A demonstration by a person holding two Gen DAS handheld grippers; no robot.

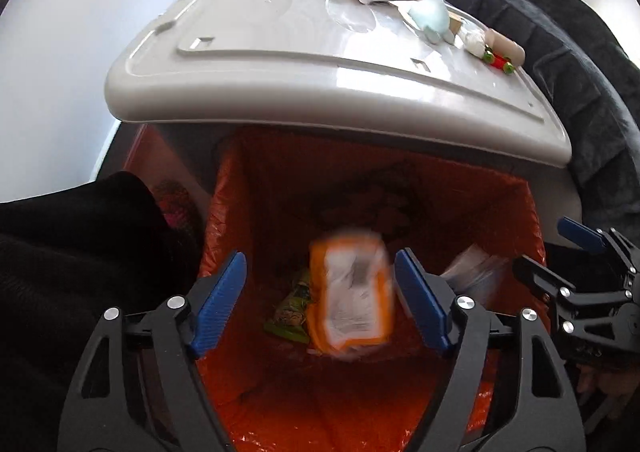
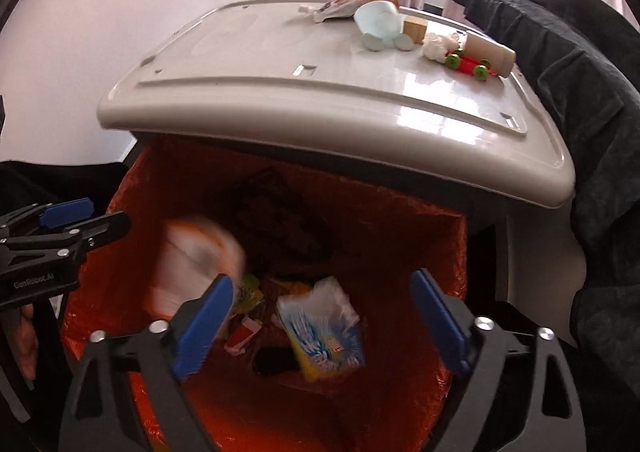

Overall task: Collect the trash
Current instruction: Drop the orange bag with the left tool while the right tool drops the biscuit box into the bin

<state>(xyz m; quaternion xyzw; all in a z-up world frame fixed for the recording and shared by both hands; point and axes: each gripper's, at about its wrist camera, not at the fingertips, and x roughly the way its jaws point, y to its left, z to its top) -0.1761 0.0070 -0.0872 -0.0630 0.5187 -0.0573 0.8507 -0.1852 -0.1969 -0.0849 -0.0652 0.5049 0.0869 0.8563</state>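
I look down into a bin lined with an orange bag (image 1: 520, 212) (image 2: 400, 220). My left gripper (image 1: 320, 256) is open above it. A blurred orange and white packet (image 1: 352, 300) (image 2: 192, 260) hangs loose between the blue pads, touching neither. My right gripper (image 2: 322, 278) is open too, with a yellow and blue packet (image 2: 324, 332) below its jaws, down in the bag among other wrappers (image 2: 248, 292). Each gripper shows at the edge of the other's view: the right gripper (image 1: 580, 264) and the left gripper (image 2: 60, 228).
A grey plastic lid (image 1: 280, 64) (image 2: 320, 84) spans the far side of the bin. On it lie a light blue cup (image 2: 376, 18), a wrapper (image 2: 344, 6), a crumpled tissue (image 2: 438, 44), a red toy with green wheels (image 2: 468, 64) and a beige tube (image 2: 490, 50). A dark blanket (image 2: 580, 92) lies at the right.
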